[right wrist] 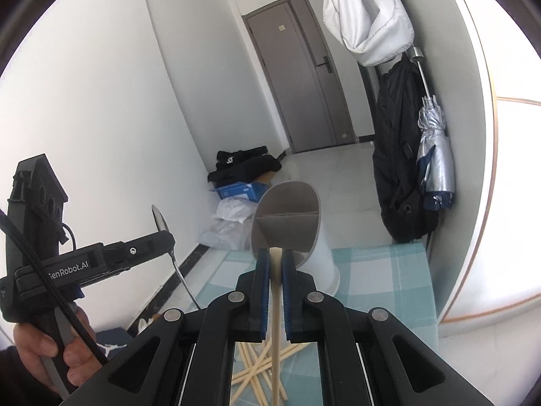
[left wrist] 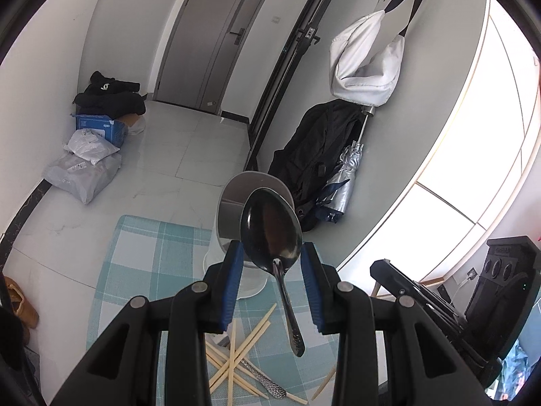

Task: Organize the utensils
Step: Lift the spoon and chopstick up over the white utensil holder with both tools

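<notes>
Spoon [left wrist: 272, 233], just one, hangs bowl-up between the left claw's [left wrist: 272, 253] wide-apart blue fingers, while the right claw [right wrist: 275, 260] pinches one chopstick [right wrist: 276, 321] before the two-compartment holder [right wrist: 287, 216].

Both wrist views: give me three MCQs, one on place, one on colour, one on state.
1. The loose chopsticks lie: A in a sink; B on the mat; C on a chair.
2. The pads are: A blue; B red; C green.
3. The right gripper is: A open; B shut on a chopstick; C shut on a fork.

Key:
1. B, they are strewn over the checked mat.
2. A, blue lines the black fingers.
3. B, the jaws clamp one pale stick.
</notes>
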{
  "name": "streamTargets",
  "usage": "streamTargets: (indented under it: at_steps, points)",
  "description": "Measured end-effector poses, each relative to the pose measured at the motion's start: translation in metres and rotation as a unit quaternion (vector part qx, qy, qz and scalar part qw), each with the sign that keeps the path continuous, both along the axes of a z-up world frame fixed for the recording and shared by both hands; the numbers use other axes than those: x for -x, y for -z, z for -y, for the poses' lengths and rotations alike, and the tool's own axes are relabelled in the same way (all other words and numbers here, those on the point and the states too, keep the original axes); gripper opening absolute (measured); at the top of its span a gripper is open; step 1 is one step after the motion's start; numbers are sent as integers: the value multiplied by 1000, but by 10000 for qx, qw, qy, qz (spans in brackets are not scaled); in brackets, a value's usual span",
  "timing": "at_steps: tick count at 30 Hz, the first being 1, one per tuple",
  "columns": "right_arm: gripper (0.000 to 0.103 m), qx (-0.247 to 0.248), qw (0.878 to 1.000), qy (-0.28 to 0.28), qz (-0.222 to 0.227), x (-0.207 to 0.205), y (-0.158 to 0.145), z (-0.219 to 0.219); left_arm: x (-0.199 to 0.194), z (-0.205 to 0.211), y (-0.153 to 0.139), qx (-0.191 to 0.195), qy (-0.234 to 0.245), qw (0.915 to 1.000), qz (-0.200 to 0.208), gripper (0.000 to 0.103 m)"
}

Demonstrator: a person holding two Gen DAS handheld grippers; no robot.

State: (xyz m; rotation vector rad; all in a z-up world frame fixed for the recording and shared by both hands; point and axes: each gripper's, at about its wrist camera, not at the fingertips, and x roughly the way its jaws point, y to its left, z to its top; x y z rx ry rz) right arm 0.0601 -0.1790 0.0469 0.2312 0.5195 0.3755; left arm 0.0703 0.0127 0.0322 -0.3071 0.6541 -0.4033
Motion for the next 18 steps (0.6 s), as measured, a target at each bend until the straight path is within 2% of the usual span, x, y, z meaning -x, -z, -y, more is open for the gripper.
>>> streamTargets:
  at_steps: [9, 18]
  points:
    - [6, -65, 9988, 133, 471, -32, -49, 8, -26, 8, -29, 106, 131, 9998, 123, 30]
    - [6, 166, 9926, 142, 1197, -93, -102, -4, -72, 2, -48, 287, 125, 9992, 248, 30]
